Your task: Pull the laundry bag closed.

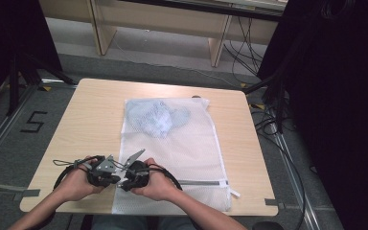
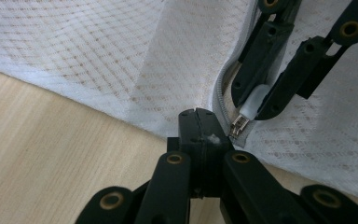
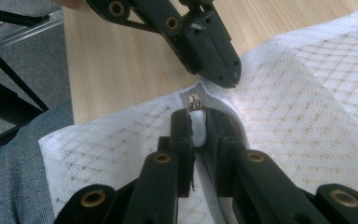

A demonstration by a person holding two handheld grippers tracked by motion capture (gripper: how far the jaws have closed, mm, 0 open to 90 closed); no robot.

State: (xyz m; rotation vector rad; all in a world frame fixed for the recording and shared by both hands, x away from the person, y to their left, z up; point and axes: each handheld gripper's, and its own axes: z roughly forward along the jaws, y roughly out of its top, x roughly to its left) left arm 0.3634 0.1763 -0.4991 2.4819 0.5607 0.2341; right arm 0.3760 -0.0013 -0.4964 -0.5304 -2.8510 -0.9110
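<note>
Two black grippers meet at the near left corner of a white mesh zippered laundry bag [image 1: 172, 143] lying flat on a light wooden table [image 1: 86, 120]. The right gripper [image 3: 198, 122] pinches the white zipper pull [image 3: 198, 128] there; the left gripper [image 2: 199, 113] is clamped on the bag's edge beside it. Pale blue clothing [image 1: 157, 117] sits inside, at the bag's far end. The zip track runs toward the bag's right; whether it is zipped along its length I cannot tell.

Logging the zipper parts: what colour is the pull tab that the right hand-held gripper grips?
White, on a metal slider; the white plastic pull tab shows best in the right gripper view.
</note>
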